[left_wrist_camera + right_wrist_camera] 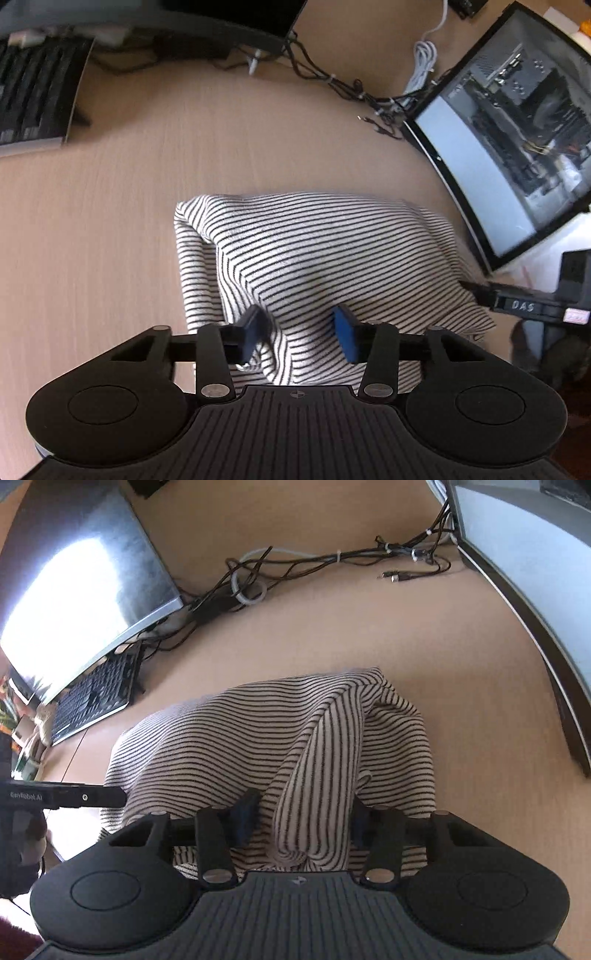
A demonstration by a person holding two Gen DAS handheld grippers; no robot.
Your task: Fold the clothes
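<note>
With jaws spread on both the left gripper [299, 334] and the right gripper [301, 818], we are hovering over the near edge of the striped top [325, 258], which is lying bunched on the desk [110, 221], probably placing ourselves for a two-point hold.

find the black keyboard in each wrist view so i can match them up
Left wrist view: the keyboard lies at the upper left edge, blurred, beyond the bare table.
Right wrist view: the keyboard sits at mid left, angled, just below the bright monitor.
Shared landmark: the striped garment, in the lower centre of both pictures, in front of each gripper's fingers.
</note>
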